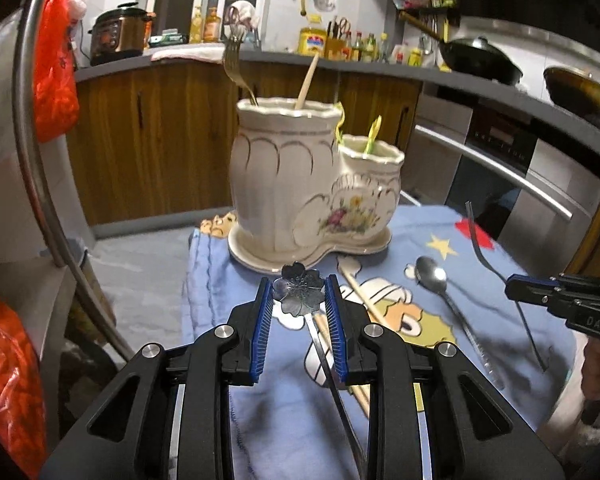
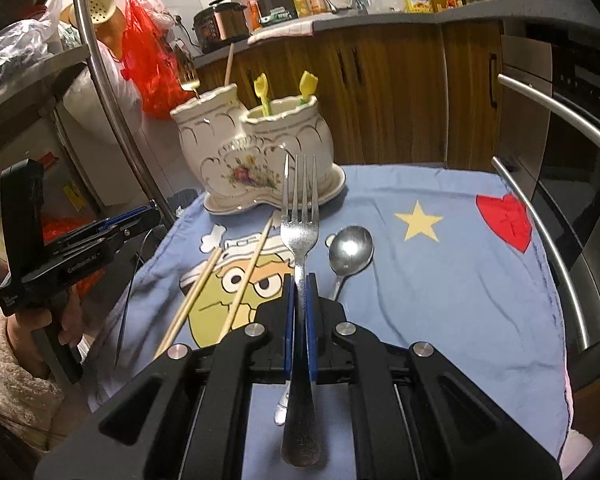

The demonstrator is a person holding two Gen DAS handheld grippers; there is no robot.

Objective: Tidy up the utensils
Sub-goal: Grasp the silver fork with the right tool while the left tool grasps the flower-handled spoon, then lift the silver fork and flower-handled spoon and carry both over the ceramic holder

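I am clamping the left gripper (image 1: 299, 300) on a flower-shaped spoon (image 1: 299, 290). My right gripper (image 2: 299, 292) is pinching a fork (image 2: 300, 236) above the blue cloth (image 2: 440, 280).

The cloth (image 2: 440, 280) was light blue with a yellow star, a red heart and a cartoon face. The holder (image 1: 300, 184) was cream with gold trim and painted flowers, and the bag (image 2: 148, 68) was bright red.

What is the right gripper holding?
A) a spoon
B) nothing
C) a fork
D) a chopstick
C: in the right wrist view, the right gripper is clamped on the fork, whose tines stick out toward the ceramic holder.
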